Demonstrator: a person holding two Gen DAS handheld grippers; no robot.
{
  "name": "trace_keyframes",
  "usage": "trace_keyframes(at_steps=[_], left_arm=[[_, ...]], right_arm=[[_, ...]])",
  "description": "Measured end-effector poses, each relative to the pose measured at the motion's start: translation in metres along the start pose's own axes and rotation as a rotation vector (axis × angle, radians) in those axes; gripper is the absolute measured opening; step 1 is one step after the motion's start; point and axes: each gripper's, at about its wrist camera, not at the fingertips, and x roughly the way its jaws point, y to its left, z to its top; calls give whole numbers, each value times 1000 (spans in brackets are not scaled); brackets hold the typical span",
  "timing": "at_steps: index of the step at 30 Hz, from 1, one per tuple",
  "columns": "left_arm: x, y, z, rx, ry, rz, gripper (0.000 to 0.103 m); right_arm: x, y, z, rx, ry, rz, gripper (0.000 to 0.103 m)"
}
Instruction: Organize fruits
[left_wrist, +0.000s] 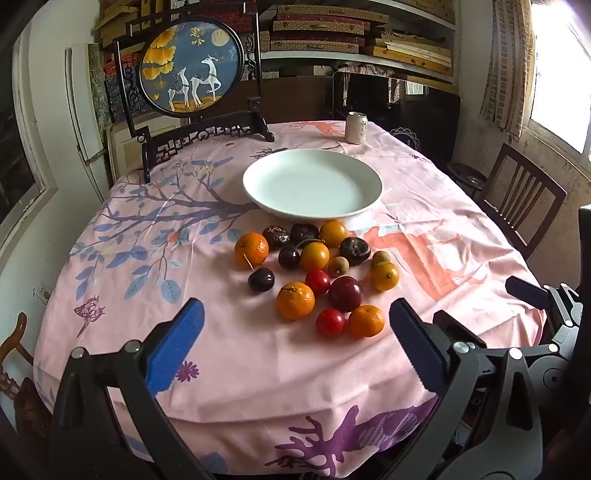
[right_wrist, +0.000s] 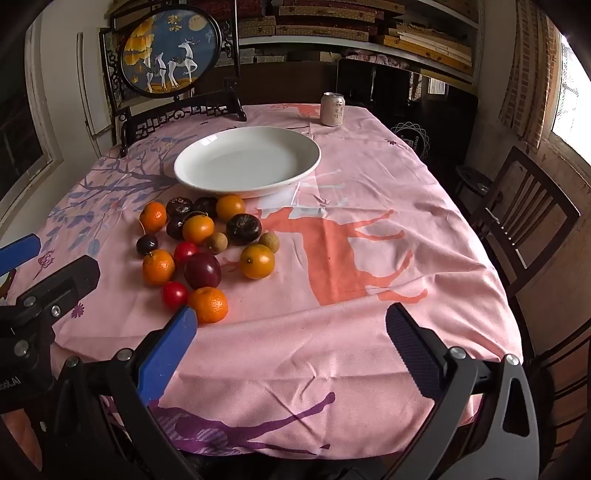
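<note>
A cluster of several fruits lies on the pink tablecloth: oranges such as one near orange (left_wrist: 295, 300) (right_wrist: 158, 266), a dark plum (left_wrist: 345, 293) (right_wrist: 202, 270), red tomatoes (left_wrist: 330, 322) (right_wrist: 174, 294) and small brown longans (left_wrist: 338, 266). An empty white plate (left_wrist: 312, 183) (right_wrist: 246, 159) sits just behind them. My left gripper (left_wrist: 295, 314) is open and empty, just in front of the fruits. My right gripper (right_wrist: 290, 317) is open and empty over bare cloth, to the right of the fruits.
A drink can (left_wrist: 357, 127) (right_wrist: 332, 109) stands at the table's far edge. A framed deer ornament (left_wrist: 192, 70) stands at the back left. A wooden chair (right_wrist: 517, 218) is beside the table on the right. The other gripper's body shows at the frame edges (right_wrist: 44, 295).
</note>
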Motion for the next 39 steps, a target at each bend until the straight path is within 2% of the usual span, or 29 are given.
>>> trace_keyframes(at_steps=[3,39], left_arm=[[-3,1,-1,-8,-23,-6,101],[-5,5,-1,-17,-16,-12,101]], right_arm=[[0,0,0,2,3,2,102],[0,3,-1,1,4,2,102]])
